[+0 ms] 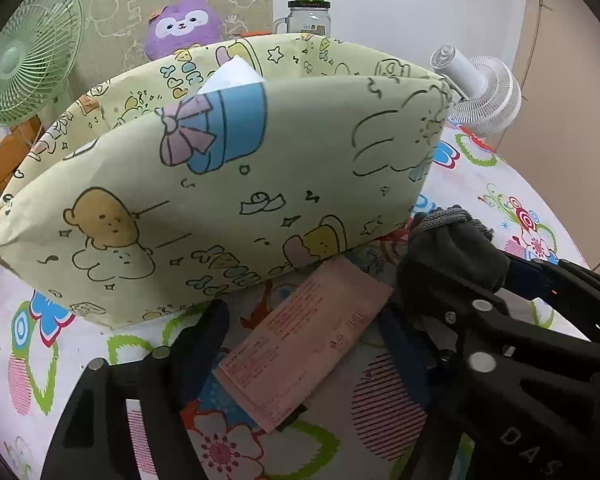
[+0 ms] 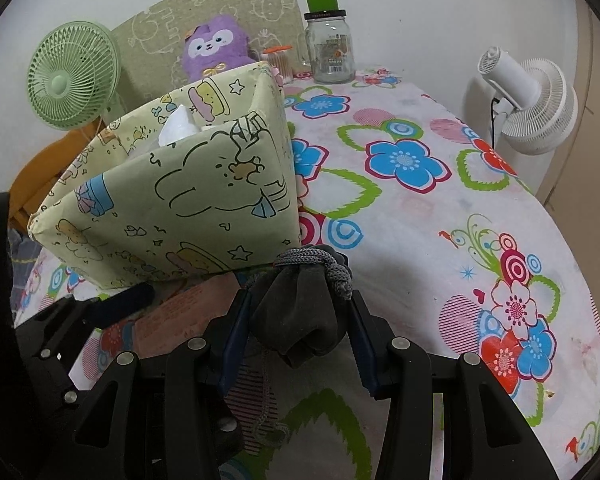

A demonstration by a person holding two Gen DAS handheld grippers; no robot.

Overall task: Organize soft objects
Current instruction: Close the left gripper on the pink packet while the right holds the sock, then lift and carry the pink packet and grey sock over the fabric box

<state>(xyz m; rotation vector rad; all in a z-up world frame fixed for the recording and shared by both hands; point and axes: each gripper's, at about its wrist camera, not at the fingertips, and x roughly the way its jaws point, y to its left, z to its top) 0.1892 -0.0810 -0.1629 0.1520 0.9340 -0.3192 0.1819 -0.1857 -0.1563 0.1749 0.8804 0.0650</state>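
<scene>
A pale green fabric storage box [image 1: 228, 184] with cartoon prints stands on the flowered table, also in the right wrist view [image 2: 180, 200]; something white [image 2: 176, 126] sticks out of it. My right gripper [image 2: 300, 316] is shut on a dark grey drawstring pouch [image 2: 300, 312], held just in front of the box's near corner. The pouch and right gripper show at the right of the left wrist view [image 1: 452, 248]. My left gripper [image 1: 304, 344] is open over a pink flat packet [image 1: 300, 340] lying on the table before the box.
A purple plush toy [image 2: 214, 48] sits behind the box. A glass jar with a green lid [image 2: 328, 40] stands at the back. A green fan [image 2: 74, 76] is at the left, a white fan [image 2: 532, 100] at the right edge. Flowered tablecloth [image 2: 420, 208] extends right.
</scene>
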